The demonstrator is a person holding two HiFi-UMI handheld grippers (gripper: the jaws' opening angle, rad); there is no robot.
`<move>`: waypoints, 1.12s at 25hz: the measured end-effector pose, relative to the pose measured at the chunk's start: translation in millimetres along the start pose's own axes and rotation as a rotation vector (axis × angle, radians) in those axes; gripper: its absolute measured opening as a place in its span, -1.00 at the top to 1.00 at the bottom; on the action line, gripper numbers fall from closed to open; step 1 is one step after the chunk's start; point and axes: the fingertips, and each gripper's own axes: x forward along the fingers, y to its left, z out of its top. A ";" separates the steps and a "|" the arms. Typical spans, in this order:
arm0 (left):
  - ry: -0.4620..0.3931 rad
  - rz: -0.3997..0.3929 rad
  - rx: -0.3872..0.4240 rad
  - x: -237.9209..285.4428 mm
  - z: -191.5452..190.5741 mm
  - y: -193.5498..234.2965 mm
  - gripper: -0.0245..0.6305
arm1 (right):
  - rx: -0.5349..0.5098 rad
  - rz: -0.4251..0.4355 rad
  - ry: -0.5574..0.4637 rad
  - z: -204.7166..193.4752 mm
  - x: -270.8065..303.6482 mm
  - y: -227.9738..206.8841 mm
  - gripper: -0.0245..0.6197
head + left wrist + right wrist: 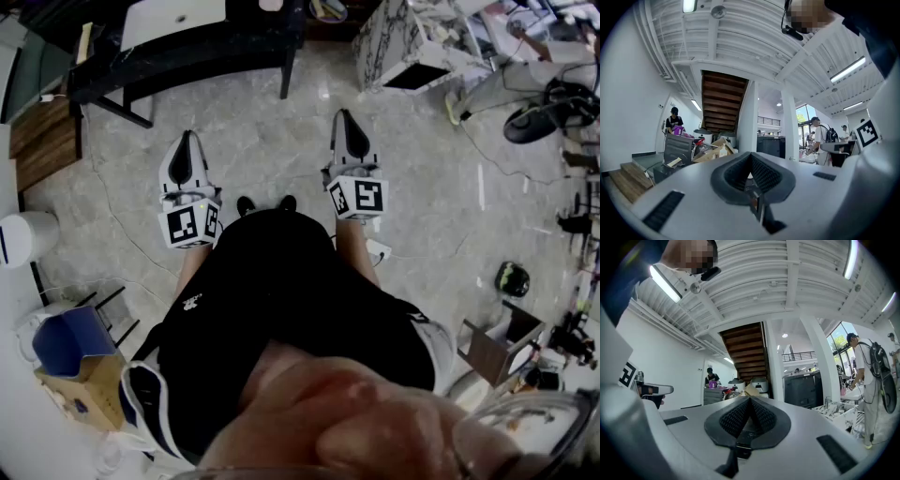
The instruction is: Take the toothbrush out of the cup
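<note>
No cup and no toothbrush show in any view. In the head view, my left gripper (187,137) and my right gripper (345,114) are held level over the marble floor (262,150), side by side and pointing away from the person's body. Both are shut with nothing between the jaws. In the left gripper view the ribbed pads (759,172) meet at a point, my left gripper (750,157) aiming at a room with a wooden staircase (723,101). The right gripper view shows my right gripper (750,400) with its jaws closed the same way.
A black table (187,47) stands ahead on the left and a marble-patterned box (394,42) ahead on the right. A cardboard box (80,380) and a white bin (28,236) sit at the left. Cables and a black stand (539,117) lie at the right. People stand in the background (867,376).
</note>
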 end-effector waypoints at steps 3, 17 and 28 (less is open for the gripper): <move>0.000 -0.001 0.000 -0.5 0.0 -1.2 0.91 | 0.000 0.000 0.001 -0.8 0.5 0.1 0.85; -0.003 0.007 0.009 -0.5 3.9 -1.3 0.91 | -0.025 0.018 0.005 0.5 3.5 4.2 0.84; -0.001 0.008 0.005 -0.6 1.1 -0.4 0.91 | -0.049 -0.002 -0.010 4.3 5.1 1.3 0.83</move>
